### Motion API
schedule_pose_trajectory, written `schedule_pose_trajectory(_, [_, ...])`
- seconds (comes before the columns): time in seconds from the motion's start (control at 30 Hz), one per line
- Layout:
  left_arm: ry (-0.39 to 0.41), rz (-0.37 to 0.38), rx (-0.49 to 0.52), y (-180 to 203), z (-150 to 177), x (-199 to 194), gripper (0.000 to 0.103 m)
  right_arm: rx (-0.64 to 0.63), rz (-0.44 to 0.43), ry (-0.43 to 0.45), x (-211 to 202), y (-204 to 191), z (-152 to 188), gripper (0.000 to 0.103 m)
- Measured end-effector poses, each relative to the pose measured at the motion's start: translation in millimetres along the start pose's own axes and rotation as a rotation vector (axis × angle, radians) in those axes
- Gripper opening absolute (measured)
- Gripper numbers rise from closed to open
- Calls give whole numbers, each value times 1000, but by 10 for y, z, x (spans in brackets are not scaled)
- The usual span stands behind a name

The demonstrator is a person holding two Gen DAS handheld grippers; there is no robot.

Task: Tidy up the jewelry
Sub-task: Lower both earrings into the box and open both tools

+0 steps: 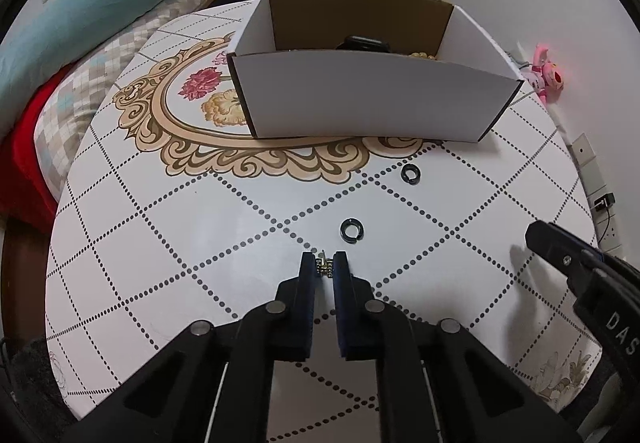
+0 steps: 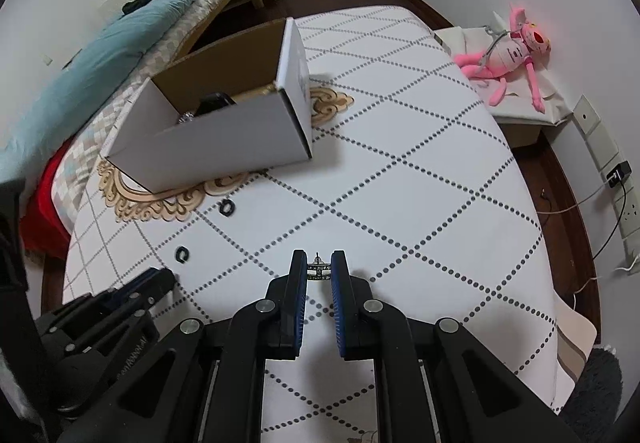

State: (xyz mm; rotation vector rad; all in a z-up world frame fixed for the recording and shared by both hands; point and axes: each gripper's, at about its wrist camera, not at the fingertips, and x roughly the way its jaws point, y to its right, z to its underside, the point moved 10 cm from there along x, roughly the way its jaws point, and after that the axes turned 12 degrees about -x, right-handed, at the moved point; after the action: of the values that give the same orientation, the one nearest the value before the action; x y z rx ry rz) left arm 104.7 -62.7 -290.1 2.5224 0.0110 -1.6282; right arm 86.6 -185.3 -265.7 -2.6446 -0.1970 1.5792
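Note:
My left gripper (image 1: 324, 263) is shut on a small gold earring (image 1: 323, 266), low over the white patterned table (image 1: 200, 227). My right gripper (image 2: 319, 265) is shut on a studded hoop earring (image 2: 319, 270) with its post pointing up. Two black rings lie loose on the table: one (image 1: 352, 230) just ahead of the left gripper, one (image 1: 411, 174) farther, near the box. The open white cardboard box (image 1: 360, 99) stands at the far side and holds a dark item (image 1: 366, 43) and beads (image 1: 422, 55). The rings (image 2: 182, 254) (image 2: 227, 207) and the box (image 2: 224, 139) also show in the right wrist view.
A bed with a teal quilt (image 1: 100, 15) lies to the left of the table. A pink plush toy (image 2: 516, 51) sits on a low stand at the right wall, near wall sockets and cables (image 2: 612, 179). The right gripper's body (image 1: 580, 267) shows in the left wrist view.

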Motion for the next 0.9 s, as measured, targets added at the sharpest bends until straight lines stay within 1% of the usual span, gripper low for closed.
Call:
schedule_pose_trajectory(0.1, [12, 28, -6, 30, -63, -137, 6, -3, -18, 27, -128, -38, -108, 13])
schedule_pose_trajectory(0.2, [41, 65, -14, 68, -222, -338, 6, -12, -41, 60, -270, -90, -290, 13])
schedule_pose_trajectory(0.3, [71, 121, -16, 159, -524, -604, 6, -19, -86, 87, -381, -162, -568, 12])
schedule_pose_trajectory(0.37, [79, 152, -17, 196, -757, -699, 6, -27, -121, 100, -419, -205, -804, 13])
schedule_pose_trajectory(0.4, [74, 168, -17, 218, -895, -721, 6, -30, -135, 103, -426, -216, -894, 12])
schedule_pose_trajectory(0.47, [61, 181, -13, 236, -1108, -705, 6, -47, -165, 105, -384, -259, -1194, 12])
schedule_pose_trajectory(0.57, [29, 178, -3, 235, -1400, -570, 6, -78, -194, 62, -184, -326, -1539, 12])
schedule_pose_trajectory(0.67, [-38, 176, 4, 232, -1595, -344, 6, -80, -217, -10, 103, -347, -1753, 12])
schedule_pose_trajectory(0.73, [-66, 159, 14, 226, -1658, -237, 7, -94, -222, -64, 283, -365, -1823, 12])
schedule_pose_trajectory(0.77, [-75, 147, 19, 225, -1688, -196, 8, -90, -224, -84, 357, -362, -1852, 13])
schedule_pose_trajectory(0.83, [-92, 108, 30, 204, -1729, -113, 10, -102, -232, -131, 503, -379, -1874, 13])
schedule_pose_trajectory(0.9, [-117, 69, 41, 189, -1747, -38, 14, -82, -247, -172, 625, -381, -1880, 14])
